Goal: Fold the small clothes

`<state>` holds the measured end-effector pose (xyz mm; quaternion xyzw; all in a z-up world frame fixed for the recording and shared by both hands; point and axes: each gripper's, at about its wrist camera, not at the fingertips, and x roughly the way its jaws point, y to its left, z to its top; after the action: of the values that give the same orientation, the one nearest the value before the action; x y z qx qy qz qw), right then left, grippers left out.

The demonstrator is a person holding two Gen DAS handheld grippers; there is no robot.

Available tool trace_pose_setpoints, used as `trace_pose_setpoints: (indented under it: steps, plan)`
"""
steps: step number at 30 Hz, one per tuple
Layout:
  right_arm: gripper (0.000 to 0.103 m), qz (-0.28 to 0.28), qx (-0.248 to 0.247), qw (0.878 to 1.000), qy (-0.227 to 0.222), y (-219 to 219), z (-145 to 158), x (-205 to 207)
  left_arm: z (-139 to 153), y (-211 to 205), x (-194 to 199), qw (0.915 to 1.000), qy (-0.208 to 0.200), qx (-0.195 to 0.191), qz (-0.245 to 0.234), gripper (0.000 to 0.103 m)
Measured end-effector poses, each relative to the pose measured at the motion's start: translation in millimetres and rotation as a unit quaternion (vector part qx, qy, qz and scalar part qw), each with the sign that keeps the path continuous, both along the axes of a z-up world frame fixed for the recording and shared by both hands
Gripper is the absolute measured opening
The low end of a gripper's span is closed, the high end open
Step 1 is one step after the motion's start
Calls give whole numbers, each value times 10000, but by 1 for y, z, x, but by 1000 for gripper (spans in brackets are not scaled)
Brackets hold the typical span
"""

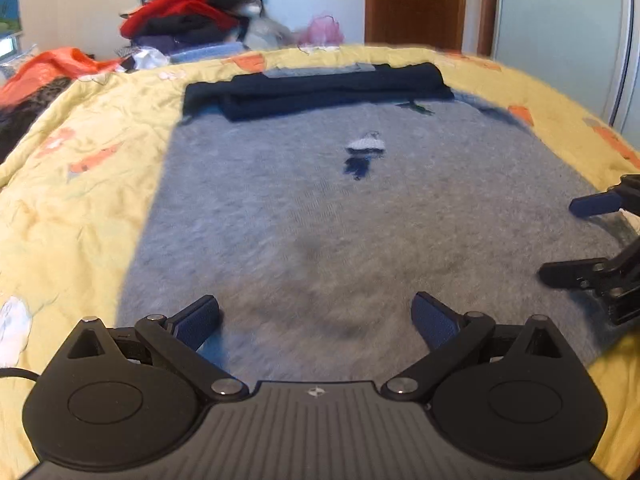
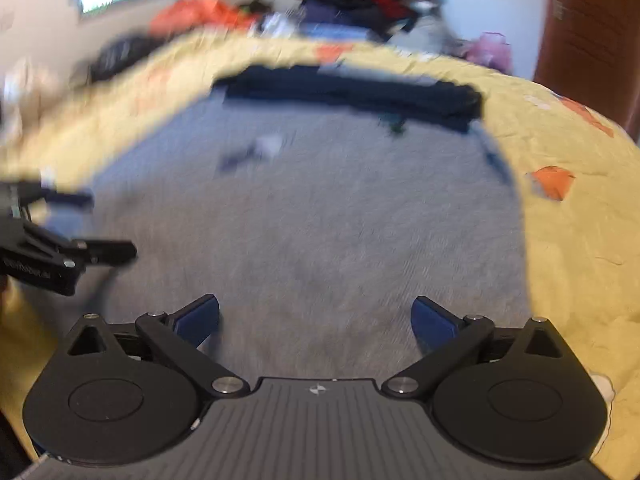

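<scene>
Plainly spread flat: a grey fuzzy knitted sweater (image 1: 320, 208), lying on a yellow quilted bedcover with orange prints (image 1: 80, 128) and filling the middle of both views. Carries a small white-and-navy stitched motif (image 1: 364, 152) just above centre. Ends at 12 o'clock under a dark navy folded band of cloth (image 1: 320, 92), touching it along the far edge.

Over the near hem at 6 o'clock hangs the left gripper (image 1: 316, 320), fingers spread wide with nothing between them. At 3 o'clock in the left wrist view sits the right gripper (image 1: 580, 240), fingers likewise apart and empty, over the sweater's right side. Hard to tell whether either pad touches the knit, more so in the blurred right wrist view.

Probably the moment before a pinch at the hem or side. Several ways to spoil it:
- Closing too deep risks catching the bedcover along with the knit, so that lifting drags the quilt.
- Closing too shallow may take only fluff, and the soft fabric slips out mid-fold.
- Uneven heights between the two grips would skew the crease.
- A hasty pull toward 12 o'clock could rumple the navy band.

Farther out, at 11 o'clock, a heap of red and black clothes (image 1: 188, 12) looks well clear of trouble.
</scene>
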<state>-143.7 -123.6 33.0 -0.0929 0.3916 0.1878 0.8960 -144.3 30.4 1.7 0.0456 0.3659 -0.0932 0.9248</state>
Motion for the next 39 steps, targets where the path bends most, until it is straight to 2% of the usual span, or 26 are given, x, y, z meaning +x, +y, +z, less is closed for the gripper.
trace_pose_setpoints:
  steps: [1, 2, 5, 8, 10, 12, 14, 16, 17, 19, 21, 25, 27, 29, 30, 31, 33, 34, 36, 39]
  plan:
    - [103, 96, 41, 9997, -239, -6, -3, -9, 0, 8, -3, 10000, 0, 12, -22, 103]
    - [103, 79, 181, 9996, -215, -16, -4, -10, 0, 19, -6, 10000, 20, 48, -3, 103]
    - [102, -272, 149, 9994, -155, -49, -1, -14, 2, 43, -10, 9999, 101, 62, 97, 103]
    - [102, -470, 57, 9989, -20, -60, 2, -11, 9, 34, -10, 9988, 234, 241, 344, 103]
    - [99, -678, 0, 9977, 50, -53, 9, -10, 15, 24, -12, 9990, 297, -11, 341, 103]
    - [99, -524, 252, 9983, 27, -39, 15, -19, 15, 8, -20, 9995, 275, -147, 85, 103]
    - [101, -215, 417, 9988, 102, -26, 15, -31, 6, -6, -27, 9995, 288, 66, -149, 103]
    - [102, 112, 111, 9997, 199, -9, 1, -40, 1, -4, -38, 9996, 34, 122, -255, 103]
    - [102, 189, 9, 9998, -52, -8, -3, -47, 0, 6, -41, 9996, 54, 28, -281, 103]
    - [102, 127, 195, 9997, -112, -24, -7, -55, 1, 23, -47, 9996, 66, 55, -262, 103]
    - [103, -15, 162, 9998, -113, -41, -6, -58, 2, 38, -51, 9997, 98, 116, -187, 103]
    - [100, -390, 92, 9992, 34, -58, 1, -57, 11, 35, -51, 9991, 231, 343, 13, 103]
    - [99, -566, 222, 9981, 87, -50, 9, -55, 17, 26, -54, 9998, 162, 91, -49, 103]
    - [99, -320, 478, 9983, 72, -36, 13, -61, 15, 13, -57, 9994, 133, -133, -292, 103]
    - [100, -151, 498, 9986, 55, -27, 13, -64, 10, 6, -57, 9991, 185, -43, -369, 103]
    - [100, 11, 425, 9991, 51, -19, 11, -66, 4, 1, -58, 9991, 178, 102, -382, 103]
    - [102, 207, 2, 9998, 63, -5, -3, -70, 2, 7, -63, 9991, 74, 10, -413, 103]
    - [102, 321, -48, 9993, -209, -5, -6, -77, 1, 13, -64, 9990, 108, 4, -431, 103]
    - [102, 239, 119, 9994, -202, -21, -9, -80, 0, 25, -70, 9989, 133, 123, -423, 103]
    - [102, -53, 31, 9999, -159, -43, -5, -83, 5, 41, -77, 9995, 169, 224, -168, 103]
